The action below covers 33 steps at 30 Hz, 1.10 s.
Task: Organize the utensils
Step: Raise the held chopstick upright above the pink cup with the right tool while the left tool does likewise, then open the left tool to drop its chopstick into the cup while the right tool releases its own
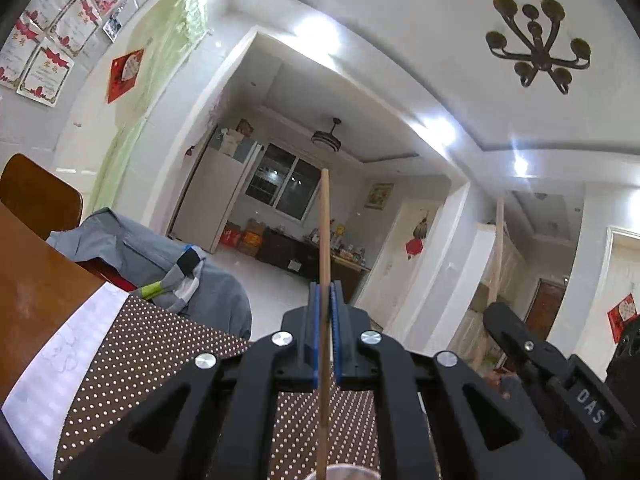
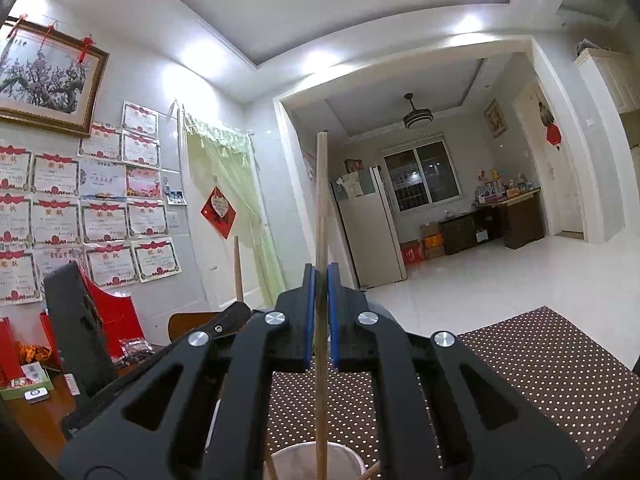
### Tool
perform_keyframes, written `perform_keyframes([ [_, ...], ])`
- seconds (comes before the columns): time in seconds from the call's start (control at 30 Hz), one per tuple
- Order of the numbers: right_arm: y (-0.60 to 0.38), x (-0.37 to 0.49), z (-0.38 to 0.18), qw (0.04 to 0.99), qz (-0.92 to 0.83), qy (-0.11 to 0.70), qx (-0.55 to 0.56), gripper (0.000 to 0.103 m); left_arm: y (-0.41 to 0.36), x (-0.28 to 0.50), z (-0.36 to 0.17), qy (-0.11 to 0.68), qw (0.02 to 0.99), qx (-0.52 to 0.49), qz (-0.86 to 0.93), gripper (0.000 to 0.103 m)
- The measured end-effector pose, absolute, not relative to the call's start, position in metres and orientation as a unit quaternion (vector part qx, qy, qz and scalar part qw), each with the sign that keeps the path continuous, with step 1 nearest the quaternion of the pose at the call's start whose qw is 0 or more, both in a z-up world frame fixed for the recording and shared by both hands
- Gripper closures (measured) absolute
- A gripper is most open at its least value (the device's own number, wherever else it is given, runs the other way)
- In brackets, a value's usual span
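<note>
Wooden stick, left: a chopstick stands upright, clamped between the blue pads of the left tongs; its lower end runs down toward a pale rim at the bottom edge of the left wrist view.
Left tongs: closed on that chopstick, pointing level over the dotted mat.
Reason for hold, left: judged, a vertical grip lets the stick drop end-first into a narrow holder rather than lie across it.
Bench: brown wood with the dotted mat laid on it; a grey garment lies at its far edge by a chair back.
Wooden stick, right: a second chopstick is held upright in the right tongs, its lower end inside the white cup.
Right tongs: closed on that second chopstick.
Cup contents: other stick ends lean at the rim, so sorting appears part done.
Left view only: the right tongs seen from the side with their stick rising pale above them; the garment and chair.
Right view only: the cup's open mouth, plainly; the left tongs' side and stick; a black box and red packets on the bench at left.
Undetermined: whether either stick end touches the cup floor.
</note>
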State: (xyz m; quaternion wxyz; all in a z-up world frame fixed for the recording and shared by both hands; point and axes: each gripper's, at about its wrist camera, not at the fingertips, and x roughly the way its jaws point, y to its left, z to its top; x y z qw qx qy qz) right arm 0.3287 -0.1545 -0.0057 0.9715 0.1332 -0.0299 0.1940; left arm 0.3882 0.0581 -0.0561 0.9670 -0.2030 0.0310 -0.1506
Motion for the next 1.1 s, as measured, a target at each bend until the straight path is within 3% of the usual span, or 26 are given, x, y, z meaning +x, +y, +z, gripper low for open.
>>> perform_keyframes([
  [0.43, -0.151, 0.313, -0.024, 0.976, 0.191, 0.008, 0.101, 0.096, 0.058, 0.367, -0.052, 0.055, 0.972, -0.174, -0.148, 0.096],
  [0.47, -0.150, 0.311, -0.025, 0.977, 0.190, 0.011, 0.097, 0.096, 0.059, 0.364, -0.050, 0.057, 0.973, -0.171, -0.147, 0.094],
  [0.53, -0.149, 0.308, -0.028, 0.978, 0.189, 0.020, 0.091, 0.096, 0.060, 0.359, -0.048, 0.057, 0.974, -0.166, -0.142, 0.075],
  [0.77, -0.145, 0.298, -0.034, 0.981, 0.170, 0.048, 0.077, 0.096, 0.065, 0.338, -0.038, 0.073, 0.977, -0.152, -0.129, 0.066],
  [0.9, -0.144, 0.294, -0.033, 0.983, 0.155, 0.063, 0.073, 0.096, 0.067, 0.325, -0.027, 0.074, 0.979, -0.147, -0.122, 0.049],
  [1.1, -0.144, 0.283, -0.024, 0.986, 0.133, 0.080, 0.069, 0.090, 0.074, 0.299, -0.006, 0.064, 0.981, -0.152, -0.101, 0.041],
])
